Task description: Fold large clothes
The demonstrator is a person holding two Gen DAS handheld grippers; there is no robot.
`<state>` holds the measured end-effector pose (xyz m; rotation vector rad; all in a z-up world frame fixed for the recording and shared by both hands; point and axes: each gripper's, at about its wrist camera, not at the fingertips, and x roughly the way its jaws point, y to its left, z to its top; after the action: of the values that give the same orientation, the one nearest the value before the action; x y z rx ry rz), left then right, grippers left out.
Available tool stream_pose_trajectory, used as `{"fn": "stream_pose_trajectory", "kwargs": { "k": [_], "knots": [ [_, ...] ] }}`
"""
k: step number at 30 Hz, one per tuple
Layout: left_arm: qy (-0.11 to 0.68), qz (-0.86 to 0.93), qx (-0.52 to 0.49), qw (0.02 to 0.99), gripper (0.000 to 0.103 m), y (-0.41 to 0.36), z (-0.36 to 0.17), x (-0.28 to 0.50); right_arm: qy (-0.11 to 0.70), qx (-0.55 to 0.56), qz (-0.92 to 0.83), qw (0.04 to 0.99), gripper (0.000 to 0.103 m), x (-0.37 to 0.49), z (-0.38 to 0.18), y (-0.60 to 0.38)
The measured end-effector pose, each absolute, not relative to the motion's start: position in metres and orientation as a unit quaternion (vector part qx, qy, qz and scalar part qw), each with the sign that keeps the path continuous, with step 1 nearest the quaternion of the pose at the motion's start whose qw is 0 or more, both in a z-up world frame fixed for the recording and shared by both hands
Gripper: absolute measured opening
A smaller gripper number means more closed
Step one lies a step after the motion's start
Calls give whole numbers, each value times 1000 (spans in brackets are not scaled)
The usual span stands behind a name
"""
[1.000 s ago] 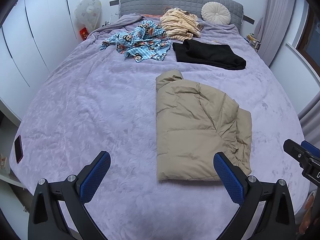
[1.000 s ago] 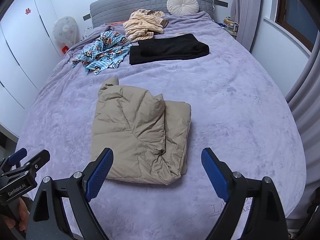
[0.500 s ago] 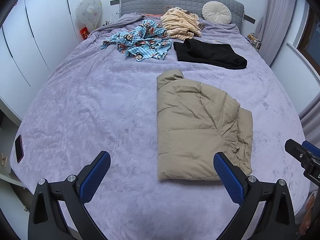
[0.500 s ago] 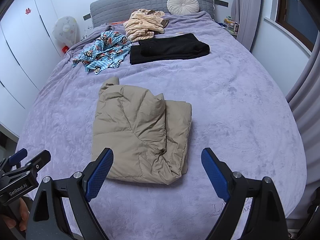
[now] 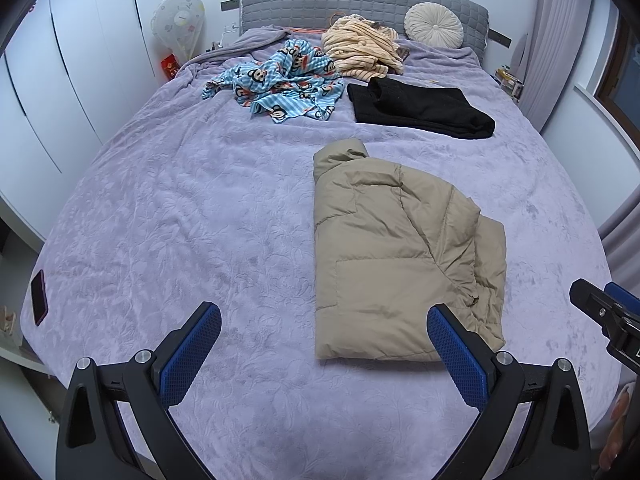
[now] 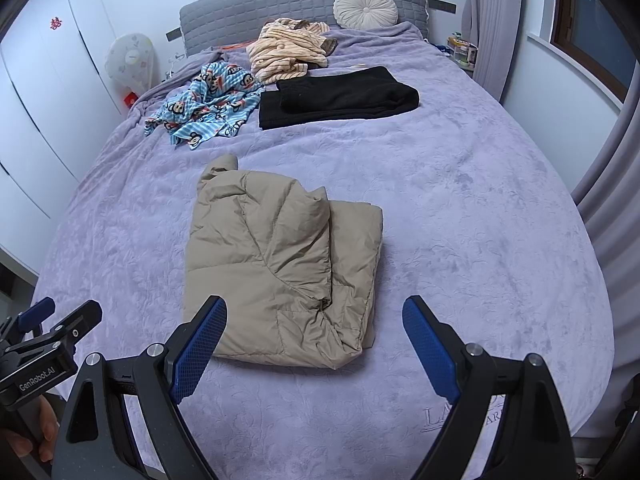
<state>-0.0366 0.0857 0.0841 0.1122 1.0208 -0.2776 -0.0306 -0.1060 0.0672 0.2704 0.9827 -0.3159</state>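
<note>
A beige puffer jacket [image 5: 396, 248] [image 6: 280, 264] lies folded into a thick rectangle on the purple bedspread [image 5: 200, 208] [image 6: 480, 208], near the foot of the bed. My left gripper [image 5: 324, 316] hovers wide open above the bed's near edge, its right blue pad over the jacket's lower right corner, nothing held. My right gripper [image 6: 316, 312] is also wide open and empty, its left pad over the jacket's near left corner. Each gripper shows at the edge of the other's view.
Farther up the bed lie a folded black garment [image 5: 420, 110], a crumpled blue monkey-print cloth [image 5: 280, 76] and a striped cream heap [image 5: 360, 52]. A round cushion [image 5: 434, 30] leans on the grey headboard. A phone [image 5: 39, 297] rests at the left edge. White wardrobes stand left.
</note>
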Motion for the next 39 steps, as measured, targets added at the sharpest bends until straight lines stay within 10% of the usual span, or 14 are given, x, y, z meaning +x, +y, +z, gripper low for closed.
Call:
{"fn": "stream_pose_trajectory", "kwargs": {
  "k": [39],
  "knots": [
    [486, -131, 55, 863, 103, 81, 82, -32, 470, 131, -151, 860, 91, -32, 66, -102]
  ]
}}
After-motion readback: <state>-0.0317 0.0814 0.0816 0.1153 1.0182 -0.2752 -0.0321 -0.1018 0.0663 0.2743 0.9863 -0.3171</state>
